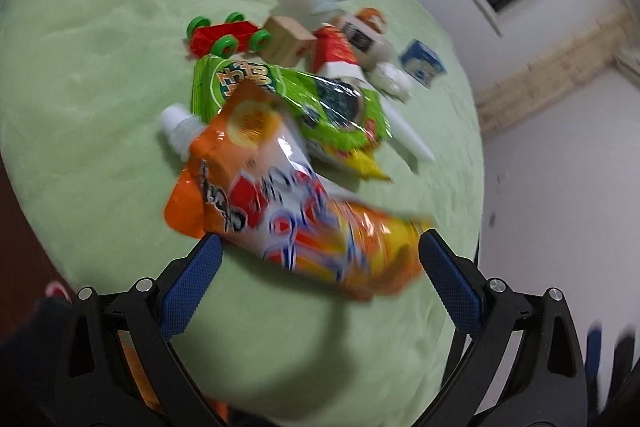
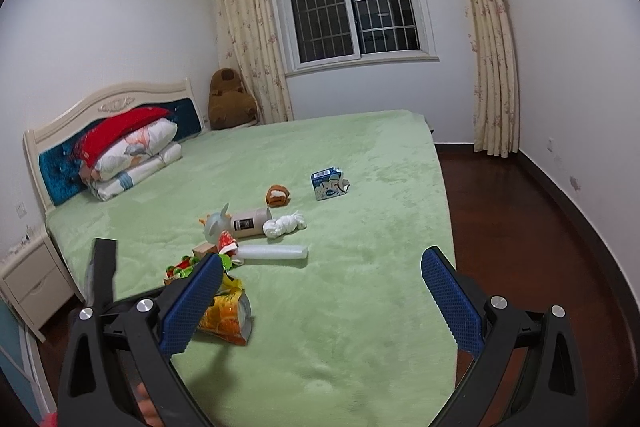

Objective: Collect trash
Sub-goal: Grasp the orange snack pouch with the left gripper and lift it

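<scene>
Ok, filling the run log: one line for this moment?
left hand-held gripper: open, at orange snack bag | right hand-held gripper: open, empty | trash on green bed

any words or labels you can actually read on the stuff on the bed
None can be read for certain.
green snack bag: large yellow Chinese characters, too blurred.
orange snack bag: dark lettering, motion-blurred.
cardboard tube: black label, print too small.
blue and white carton: print too small.

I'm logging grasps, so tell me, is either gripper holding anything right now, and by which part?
Nothing is held. The left gripper is open around the orange snack bag, fingers clear of its sides. The right gripper is open above the green bed cover.
</scene>
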